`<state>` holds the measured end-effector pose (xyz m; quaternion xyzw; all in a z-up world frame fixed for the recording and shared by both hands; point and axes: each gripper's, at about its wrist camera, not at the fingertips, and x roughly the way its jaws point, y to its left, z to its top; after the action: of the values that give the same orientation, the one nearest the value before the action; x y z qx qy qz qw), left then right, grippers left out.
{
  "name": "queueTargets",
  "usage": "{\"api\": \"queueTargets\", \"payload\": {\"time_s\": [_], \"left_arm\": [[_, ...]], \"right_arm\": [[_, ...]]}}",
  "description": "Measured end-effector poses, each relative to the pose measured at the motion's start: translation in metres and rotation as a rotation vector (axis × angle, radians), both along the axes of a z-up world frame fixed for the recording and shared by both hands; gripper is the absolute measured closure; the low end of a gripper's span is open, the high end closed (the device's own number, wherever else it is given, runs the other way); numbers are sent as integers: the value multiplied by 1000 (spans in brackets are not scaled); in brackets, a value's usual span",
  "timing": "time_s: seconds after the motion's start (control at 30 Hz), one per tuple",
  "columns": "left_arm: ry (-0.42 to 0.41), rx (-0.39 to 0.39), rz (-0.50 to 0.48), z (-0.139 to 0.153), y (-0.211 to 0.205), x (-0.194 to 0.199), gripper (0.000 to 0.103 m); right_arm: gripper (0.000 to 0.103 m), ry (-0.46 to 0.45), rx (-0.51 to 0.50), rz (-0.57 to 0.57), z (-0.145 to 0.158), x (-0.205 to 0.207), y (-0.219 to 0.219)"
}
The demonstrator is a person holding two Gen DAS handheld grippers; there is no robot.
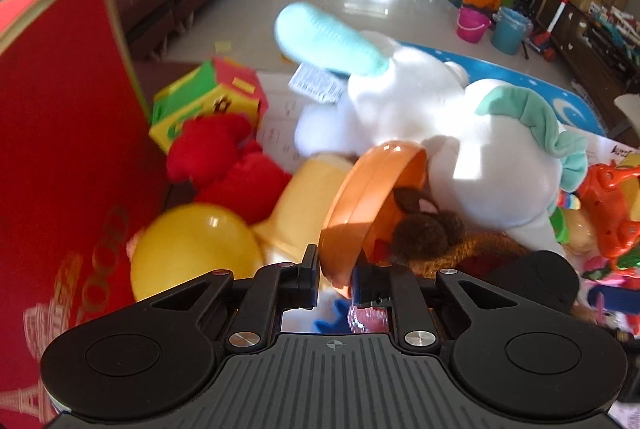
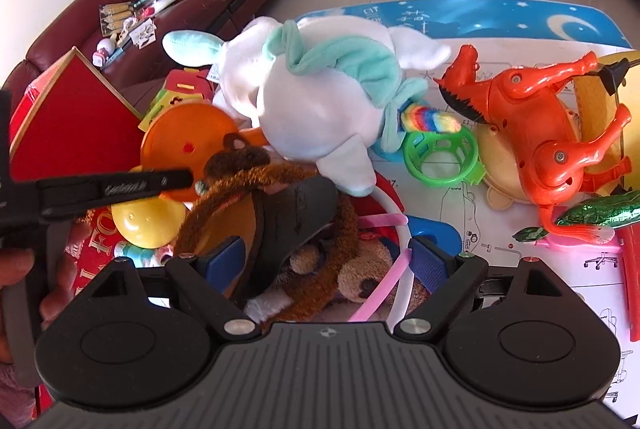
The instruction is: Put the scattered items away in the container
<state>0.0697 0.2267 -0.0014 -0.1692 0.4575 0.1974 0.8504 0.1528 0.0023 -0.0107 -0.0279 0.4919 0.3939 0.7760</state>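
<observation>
My left gripper (image 1: 335, 279) is shut on the rim of an orange plastic dish (image 1: 372, 197), held tilted above the toy pile; the dish also shows in the right wrist view (image 2: 188, 141), with the left gripper's finger (image 2: 120, 185) reaching to it. My right gripper (image 2: 324, 257) is open, its jaws wide apart, above a brown plush slipper (image 2: 280, 213) and a brown teddy (image 2: 360, 281). A white unicorn plush (image 1: 460, 157) lies over the pile, also in the right wrist view (image 2: 316, 109). A red box (image 1: 68, 133) stands at the left.
A yellow ball (image 1: 192, 249), red plush (image 1: 228, 165) and green-yellow foam cube (image 1: 204, 101) lie by the box. An orange toy horse (image 2: 540, 121), green plastic ring (image 2: 440, 157) and blue star mat (image 2: 500, 17) lie to the right. A maroon sofa (image 2: 180, 1) runs behind.
</observation>
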Motion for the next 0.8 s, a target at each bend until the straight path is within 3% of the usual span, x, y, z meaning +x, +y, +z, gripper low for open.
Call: {"api": "queueTargets", "payload": {"time_s": [0.13, 0.4, 0.67, 0.8], "left_arm": [[7, -118, 54, -9, 13, -31, 92], [28, -160, 81, -30, 19, -53, 91], [-113, -209, 118, -2, 35, -78, 89], [-186, -254, 130, 16, 45, -88, 89]], "right_arm": [[13, -28, 32, 7, 10, -2, 2], [14, -113, 63, 93, 26, -16, 47], [15, -275, 128, 229, 48, -33, 90], [17, -287, 158, 193, 50, -32, 88]]}}
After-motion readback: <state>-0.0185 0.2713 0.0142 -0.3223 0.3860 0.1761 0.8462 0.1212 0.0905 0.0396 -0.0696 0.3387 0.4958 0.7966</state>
